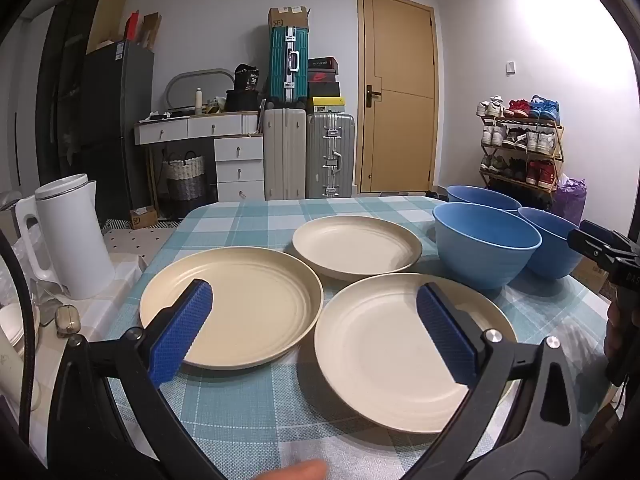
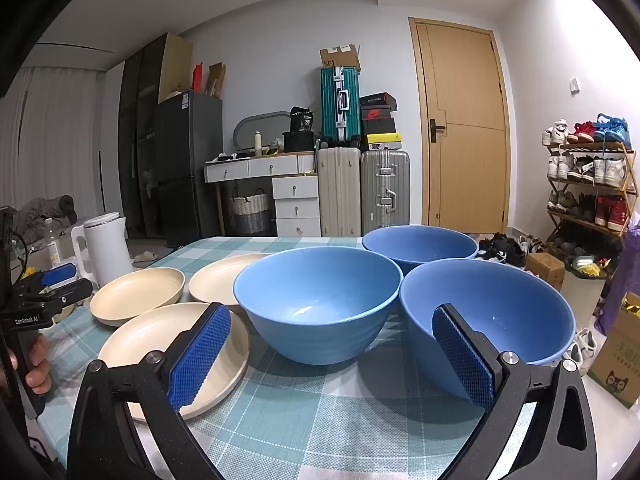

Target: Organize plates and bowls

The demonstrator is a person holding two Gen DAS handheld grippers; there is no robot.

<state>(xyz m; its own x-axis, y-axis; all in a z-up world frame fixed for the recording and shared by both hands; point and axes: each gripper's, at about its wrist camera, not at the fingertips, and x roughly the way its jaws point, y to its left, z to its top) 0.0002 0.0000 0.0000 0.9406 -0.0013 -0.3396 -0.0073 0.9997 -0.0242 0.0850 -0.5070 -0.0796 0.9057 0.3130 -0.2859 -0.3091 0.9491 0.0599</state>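
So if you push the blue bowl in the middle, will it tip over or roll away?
Probably not. The middle blue bowl sits upright on a narrower base with a wide rim, so a low push would likely slide it across the checked tablecloth. A push high on the rim might rock it. It looks like matte plastic, so probably light.

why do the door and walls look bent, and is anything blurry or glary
Left wrist view: fisheye bends the door, dark corners, a blurred fingertip at the bottom edge. Right wrist view: same bending, sharp, small glints inside the middle bowl.
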